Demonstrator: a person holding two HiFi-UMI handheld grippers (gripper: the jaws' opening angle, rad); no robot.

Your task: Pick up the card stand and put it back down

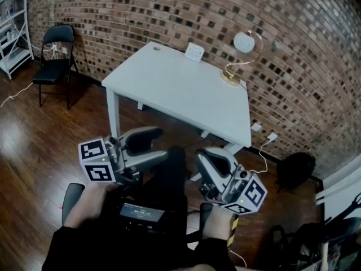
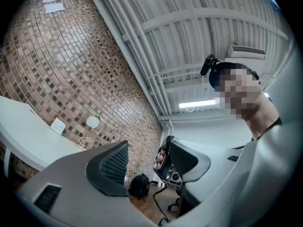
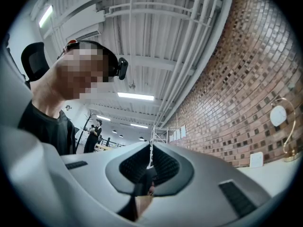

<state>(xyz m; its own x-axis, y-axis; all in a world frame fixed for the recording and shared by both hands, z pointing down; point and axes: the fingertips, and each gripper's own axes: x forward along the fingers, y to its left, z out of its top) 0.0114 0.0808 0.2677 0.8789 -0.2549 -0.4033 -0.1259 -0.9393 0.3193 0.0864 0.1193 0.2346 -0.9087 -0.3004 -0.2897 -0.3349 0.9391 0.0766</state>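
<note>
Brick wall (image 1: 169, 10), white table (image 1: 175, 92) with card stand (image 1: 194, 52) and lamp (image 1: 242, 58), chair (image 1: 56, 55)

White table (image 1: 169, 89), red-brown brick wall (image 1: 169, 10)

table (image 1: 175, 92) top lies open in front; card stand (image 1: 194, 52) and lamp (image 1: 244, 42) line the brick wall (image 1: 293, 49).

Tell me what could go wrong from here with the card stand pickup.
1. The small white card stand sits near the white table's far edge; a clumsy reach may push it off.
2. The gold arc lamp shares that edge and could be knocked.
3. The right tool is shut; it must open first.
</note>
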